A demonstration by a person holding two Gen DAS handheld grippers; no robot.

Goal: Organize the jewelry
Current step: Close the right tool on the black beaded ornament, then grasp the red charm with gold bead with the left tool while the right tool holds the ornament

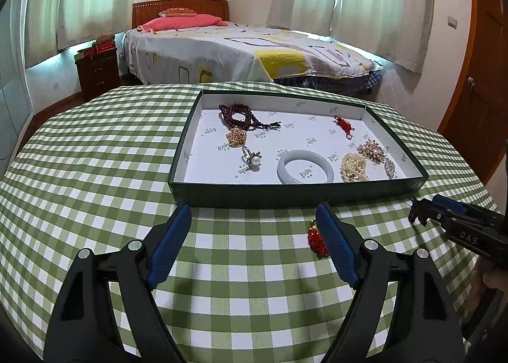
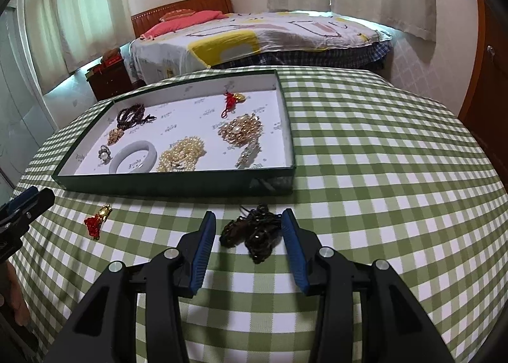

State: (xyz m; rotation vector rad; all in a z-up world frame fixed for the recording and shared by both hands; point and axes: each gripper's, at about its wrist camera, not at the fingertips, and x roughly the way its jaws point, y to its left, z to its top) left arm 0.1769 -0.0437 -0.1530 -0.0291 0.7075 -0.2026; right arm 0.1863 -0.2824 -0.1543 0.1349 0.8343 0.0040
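A dark green tray point(image 1: 295, 193) point(image 2: 177, 184) with a white floor holds several pieces of jewelry: dark red beads point(image 1: 244, 118), a white bangle point(image 1: 305, 166) point(image 2: 135, 156), pearl strands point(image 2: 182, 153) and a gold brooch point(image 2: 241, 129). A red and gold charm point(image 1: 317, 237) point(image 2: 96, 220) lies on the cloth in front of the tray, just inside the right finger of my open left gripper point(image 1: 254, 213). A dark bead bracelet point(image 2: 254, 234) lies on the cloth between the fingers of my right gripper point(image 2: 249, 218), which is open around it.
The table has a green checked cloth point(image 1: 95, 156) point(image 2: 381, 156). A bed point(image 1: 247, 48) stands behind it, with a nightstand point(image 1: 98, 69) to the left and a wooden door point(image 1: 479, 77) at right. The right gripper also shows at the right edge of the left wrist view point(image 1: 444, 213).
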